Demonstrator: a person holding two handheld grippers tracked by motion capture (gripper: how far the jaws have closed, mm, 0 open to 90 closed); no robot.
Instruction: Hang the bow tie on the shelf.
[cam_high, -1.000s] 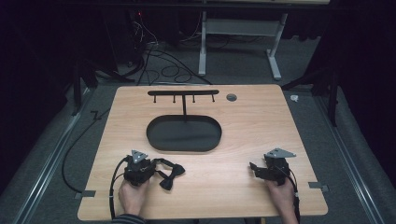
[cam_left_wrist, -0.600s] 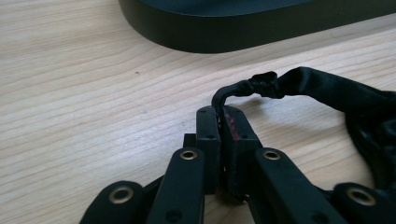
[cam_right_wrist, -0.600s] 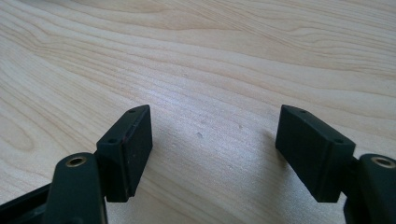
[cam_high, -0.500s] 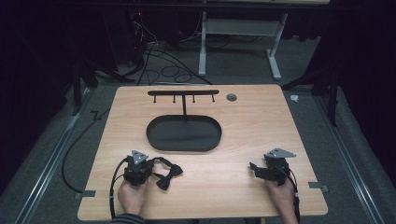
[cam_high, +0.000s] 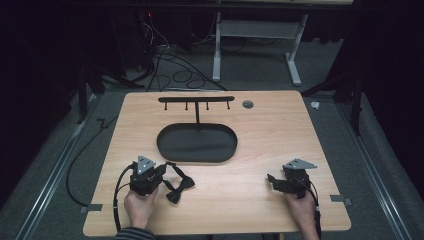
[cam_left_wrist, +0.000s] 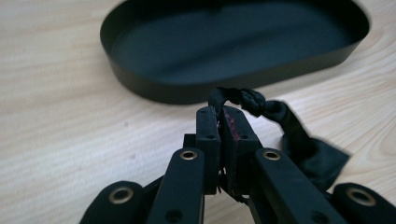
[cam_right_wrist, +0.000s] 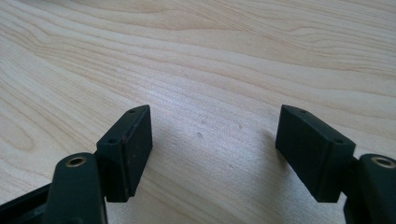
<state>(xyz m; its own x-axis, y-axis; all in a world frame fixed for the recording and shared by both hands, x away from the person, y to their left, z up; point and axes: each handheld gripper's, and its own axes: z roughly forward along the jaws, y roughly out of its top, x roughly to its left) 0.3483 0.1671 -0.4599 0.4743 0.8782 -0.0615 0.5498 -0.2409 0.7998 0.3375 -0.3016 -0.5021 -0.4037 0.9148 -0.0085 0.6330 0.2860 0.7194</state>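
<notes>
Left hand-held gripper (cam_high: 164, 172) pinches the black bow tie (cam_high: 176, 186), pointing toward the tray (cam_left_wrist: 140, 84); right hand-held gripper (cam_right_wrist: 212, 149) gapes

This looked like a lab recording bay: one pale wooden table (cam_high: 260, 130) stood on grey carpet, walled in by black curtains. Loose cables (cam_high: 175, 70) sprawled on the far floor beside a white metal frame (cam_high: 255, 50), and floor rails ran along both sides.
</notes>
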